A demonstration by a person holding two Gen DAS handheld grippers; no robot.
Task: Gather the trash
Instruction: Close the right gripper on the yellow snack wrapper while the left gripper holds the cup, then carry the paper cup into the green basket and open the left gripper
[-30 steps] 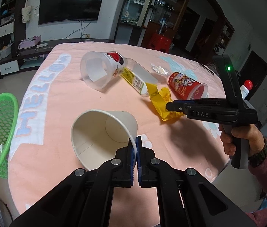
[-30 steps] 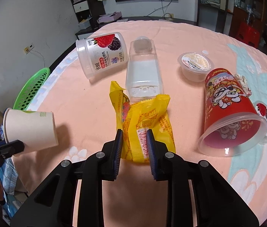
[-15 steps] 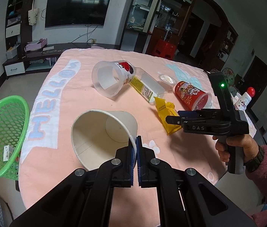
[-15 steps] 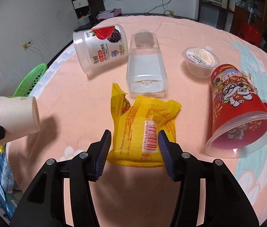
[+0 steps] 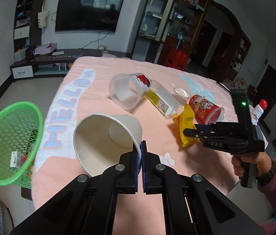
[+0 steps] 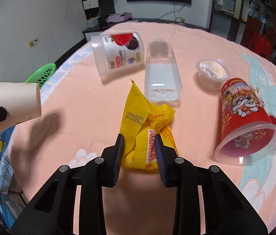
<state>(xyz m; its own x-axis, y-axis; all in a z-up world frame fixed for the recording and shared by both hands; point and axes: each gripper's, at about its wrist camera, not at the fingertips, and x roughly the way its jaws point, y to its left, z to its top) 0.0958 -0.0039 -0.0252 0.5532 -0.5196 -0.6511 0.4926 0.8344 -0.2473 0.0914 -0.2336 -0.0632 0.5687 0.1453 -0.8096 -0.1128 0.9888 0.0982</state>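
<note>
So the left gripper [image 5: 139,152] is pinched tight on the rim of the white paper cup [image 5: 106,139], holding it sideways in the air with the open mouth facing back at the camera. The right gripper [image 6: 138,148] has its fingers around the near end of the yellow snack wrapper [image 6: 147,121]; they look pressed in on it, with the crinkled foil bunched up between the pads, so it's probably gripped, though how firmly is hard to tell.

The relation that matters: the green mesh basket [image 5: 10,143] sits off the table edge, down and to the left of the cup, so the left hand is clearly the nearer one for the drop. The cup's long axis runs roughly away from the camera, so it'd need to swing left and over the rim. The wrapper lies lengthwise straight ahead of the right gripper, and it's well apart from the basket.

Still on the pink "HELLO" tablecloth [image 6: 83,101]: a clear yogurt tub [image 6: 118,54] on its side, a clear flat bottle [image 6: 162,76] just beyond the wrapper, a small sealed jelly cup [image 6: 212,72], and a red plastic cup [image 6: 245,117] lying on its side. The room is a living room with a wall TV [image 5: 87,13] and dark shelving.
</note>
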